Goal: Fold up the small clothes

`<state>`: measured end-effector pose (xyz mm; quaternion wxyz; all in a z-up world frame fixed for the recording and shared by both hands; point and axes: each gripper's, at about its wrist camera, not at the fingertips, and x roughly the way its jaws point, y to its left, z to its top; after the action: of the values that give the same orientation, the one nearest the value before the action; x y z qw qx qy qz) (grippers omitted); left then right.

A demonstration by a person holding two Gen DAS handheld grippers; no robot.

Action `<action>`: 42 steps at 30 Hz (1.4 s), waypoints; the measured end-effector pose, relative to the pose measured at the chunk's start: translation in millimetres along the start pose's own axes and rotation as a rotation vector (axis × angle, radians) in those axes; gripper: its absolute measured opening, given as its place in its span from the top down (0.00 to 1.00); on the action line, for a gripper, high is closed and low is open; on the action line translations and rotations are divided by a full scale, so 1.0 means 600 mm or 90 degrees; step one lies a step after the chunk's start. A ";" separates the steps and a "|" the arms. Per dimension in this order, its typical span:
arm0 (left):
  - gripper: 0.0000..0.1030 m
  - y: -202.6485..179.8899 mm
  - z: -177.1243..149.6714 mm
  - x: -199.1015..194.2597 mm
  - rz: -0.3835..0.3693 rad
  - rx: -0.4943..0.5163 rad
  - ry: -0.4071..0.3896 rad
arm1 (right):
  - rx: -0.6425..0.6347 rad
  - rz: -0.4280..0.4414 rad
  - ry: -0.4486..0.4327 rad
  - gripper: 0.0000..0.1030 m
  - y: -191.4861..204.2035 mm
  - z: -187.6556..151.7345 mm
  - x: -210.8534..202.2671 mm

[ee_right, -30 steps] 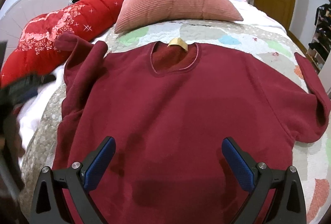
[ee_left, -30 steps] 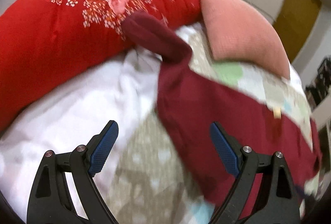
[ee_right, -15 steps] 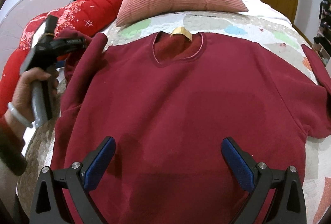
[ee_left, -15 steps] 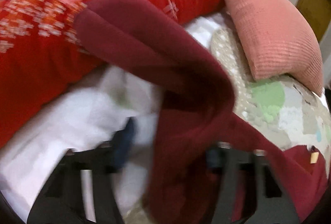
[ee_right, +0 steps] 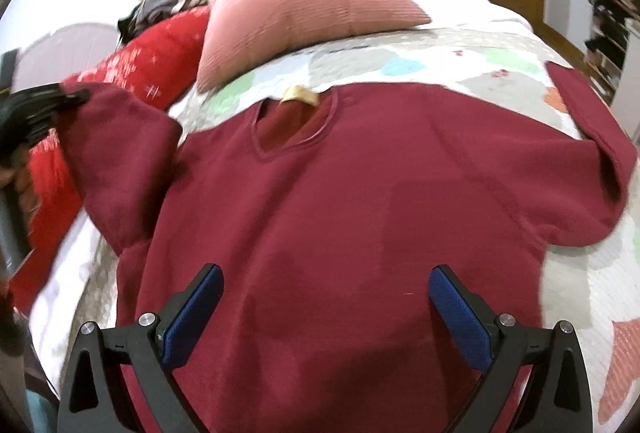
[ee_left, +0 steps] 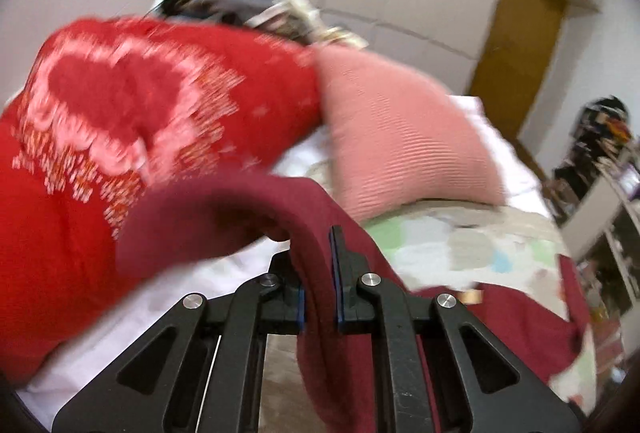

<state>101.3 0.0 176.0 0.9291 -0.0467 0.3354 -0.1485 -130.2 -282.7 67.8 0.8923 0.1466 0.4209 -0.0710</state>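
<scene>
A maroon sweatshirt [ee_right: 360, 201] lies face up on the quilted bed, collar with a tan tag [ee_right: 300, 97] at the far side. My left gripper [ee_left: 318, 273] is shut on the sweatshirt's left sleeve [ee_left: 224, 217] and holds it lifted off the bed; it also shows in the right wrist view [ee_right: 60, 99] at the far left, with the sleeve [ee_right: 120, 153] hanging from it. My right gripper [ee_right: 324, 309] is open and empty above the sweatshirt's lower body. The right sleeve [ee_right: 592, 137] lies folded at the right edge.
A pink ribbed pillow [ee_right: 304, 9] lies behind the collar. A red floral duvet [ee_left: 100, 137] is bunched at the left. A pile of clothes [ee_right: 168, 1] sits behind it. A yellow door [ee_left: 520, 53] and a shelf [ee_left: 600, 193] stand at the right.
My left gripper reached the left sleeve, closed on it and lifted it off the bed. My right gripper stayed open over the sweatshirt and shifted slightly.
</scene>
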 end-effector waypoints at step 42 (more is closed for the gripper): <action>0.39 -0.095 -0.307 0.047 0.018 0.122 0.184 | -0.270 -0.047 0.015 0.69 0.106 0.044 0.069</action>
<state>-9.2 -60.4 27.7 0.8733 0.0686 0.4508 -0.1716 -68.6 -231.3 64.6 0.8949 -0.0596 0.4421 -0.0118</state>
